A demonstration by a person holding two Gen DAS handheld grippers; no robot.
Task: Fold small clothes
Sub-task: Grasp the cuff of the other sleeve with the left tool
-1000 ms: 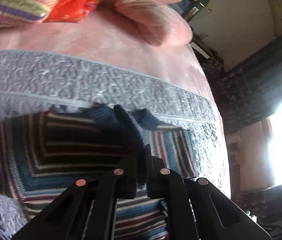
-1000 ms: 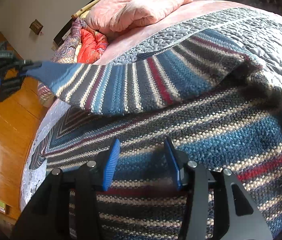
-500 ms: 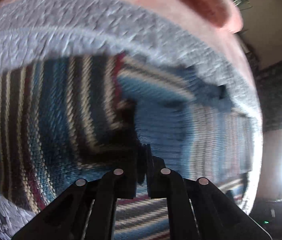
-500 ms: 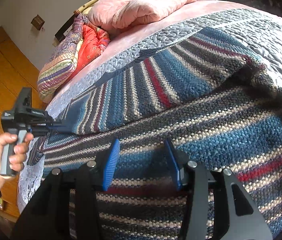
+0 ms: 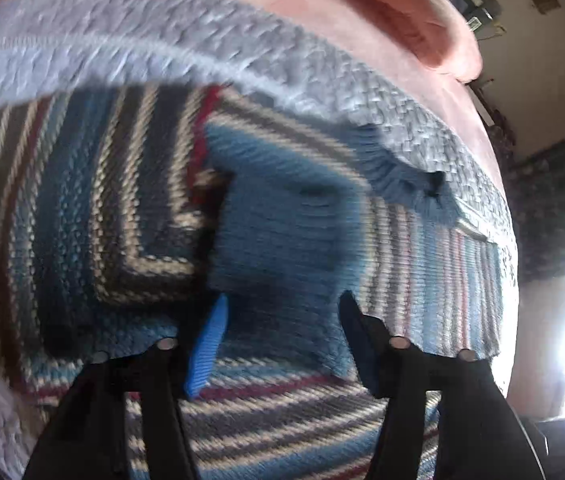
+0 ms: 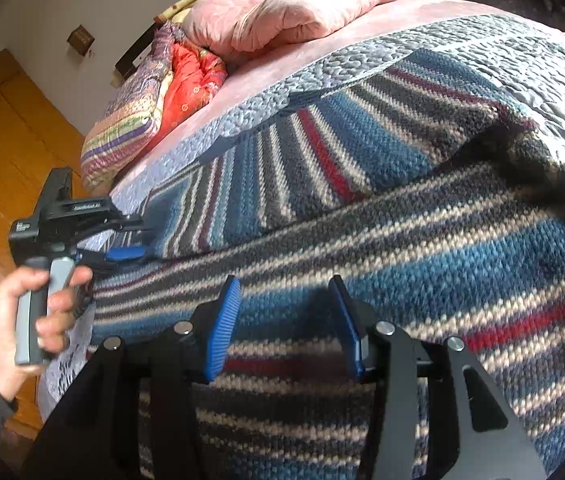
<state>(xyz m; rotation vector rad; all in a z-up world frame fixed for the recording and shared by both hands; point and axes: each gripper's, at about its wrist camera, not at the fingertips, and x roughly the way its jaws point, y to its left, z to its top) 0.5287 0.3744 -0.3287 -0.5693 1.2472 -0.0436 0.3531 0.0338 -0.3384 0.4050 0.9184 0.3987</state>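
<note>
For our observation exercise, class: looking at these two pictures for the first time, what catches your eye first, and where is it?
The striped knitted sweater dominates, spread over the grey quilt with a sleeve folded across its body. In the right wrist view the left gripper, held in a hand at the bed's edge, stands open beside the sleeve's cuff. Behind, pink pillows and a red-and-striped cushion pile lie at the head of the bed.

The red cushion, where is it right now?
In the right wrist view the red cushion sits upper left at the head of the bed, between the striped pillow and the pink pillows.
</note>
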